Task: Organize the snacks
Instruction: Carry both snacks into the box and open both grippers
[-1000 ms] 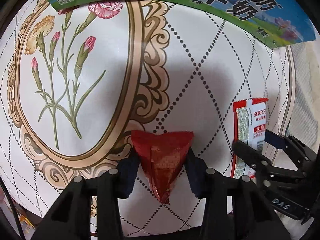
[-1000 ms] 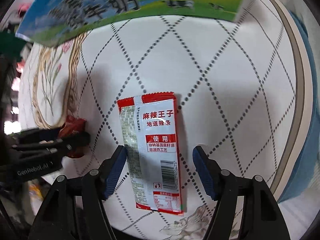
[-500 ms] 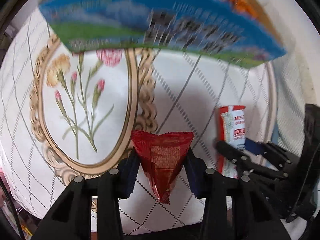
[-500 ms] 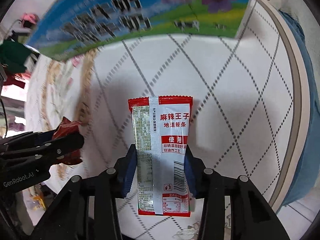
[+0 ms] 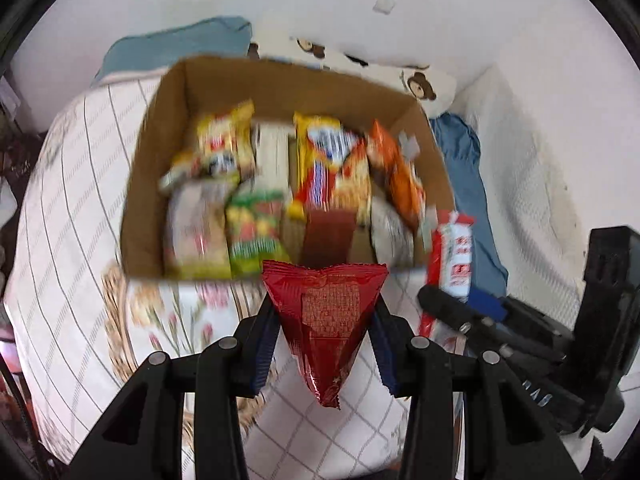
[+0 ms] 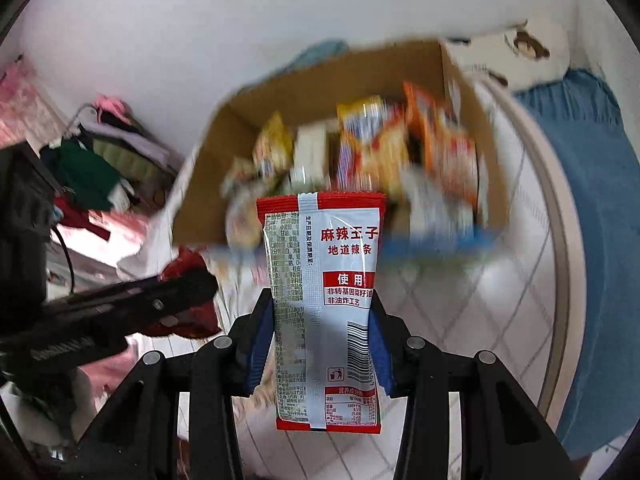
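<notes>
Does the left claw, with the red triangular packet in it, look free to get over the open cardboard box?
Probably yes. The left claw is shut on the red triangular foil packet, and the open-topped brown cardboard box lies right ahead with nothing between. The right claw sits off to the side.

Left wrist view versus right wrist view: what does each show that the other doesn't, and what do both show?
Only the left wrist view shows the green snack pack in the box. Only the right wrist view shows the heap of clothes by the wall. Both show the open cardboard box of snacks, the left tongs shut on the red triangular packet, the right tongs shut on the red-and-white sachet, and the patterned cover.
</notes>
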`<state>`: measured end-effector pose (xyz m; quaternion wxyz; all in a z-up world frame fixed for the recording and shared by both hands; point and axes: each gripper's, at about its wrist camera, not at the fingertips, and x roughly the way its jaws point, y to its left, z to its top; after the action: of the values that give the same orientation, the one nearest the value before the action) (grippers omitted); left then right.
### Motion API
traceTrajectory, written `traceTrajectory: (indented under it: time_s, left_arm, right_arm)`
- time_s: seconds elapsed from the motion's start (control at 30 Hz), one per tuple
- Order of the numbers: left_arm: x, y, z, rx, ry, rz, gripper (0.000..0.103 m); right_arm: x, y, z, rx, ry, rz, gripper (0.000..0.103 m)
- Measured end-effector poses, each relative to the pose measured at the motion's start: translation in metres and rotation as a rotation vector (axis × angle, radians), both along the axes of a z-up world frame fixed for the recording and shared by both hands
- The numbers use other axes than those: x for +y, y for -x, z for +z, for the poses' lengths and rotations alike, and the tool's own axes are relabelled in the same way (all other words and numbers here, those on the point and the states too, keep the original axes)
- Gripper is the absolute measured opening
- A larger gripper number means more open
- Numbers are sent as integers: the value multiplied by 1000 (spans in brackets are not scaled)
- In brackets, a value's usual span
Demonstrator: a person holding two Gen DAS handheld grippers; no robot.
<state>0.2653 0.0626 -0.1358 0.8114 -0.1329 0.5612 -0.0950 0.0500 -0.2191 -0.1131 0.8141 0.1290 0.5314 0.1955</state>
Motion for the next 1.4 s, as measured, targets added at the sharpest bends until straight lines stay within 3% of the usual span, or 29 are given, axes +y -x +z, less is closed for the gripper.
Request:
traceTrajectory:
  time_s: [0.13,0.23,0.4,0.67,0.73,0.77,0.83,0.87,0.93,1.4]
  left_arm:
    - [17,-45,-4,9,-40,14,40]
    - [29,-75,-16,45,-69,25,40]
    - [40,-115,-46,125,-77,38,40]
    - [40,-152,-69,195,-96,21,40]
    - [39,-158,-77,226,-99,20,46]
    - [40,-159,-80,239,-107,27,51]
    - [41,-159,-82,246,-116,39,86]
    - [43,-158,-82,242,-126,49,90]
    - [44,-154,-81,234,-131,53,91]
    - [55,-106,-64,155,-206,97,92]
  right_arm:
    - [-1,-39,24,-55,30,-19,46]
    - [8,-72,19,-67,71,-34,46]
    - [22,-120,-18,-30,121,-55,46]
    - [26,-150,-56,29,160,-67,46]
    - [27,-157,-66,69,157,-64,52]
    - [26,-161,-72,97,149,-72,58]
    - [26,-167,-82,137,137,-72,70]
    - [28,-168,-84,142,144,-69,81]
    - [34,-168,-83,143,152,-62,96]
    - [43,-157,-65,96,272,-68,99]
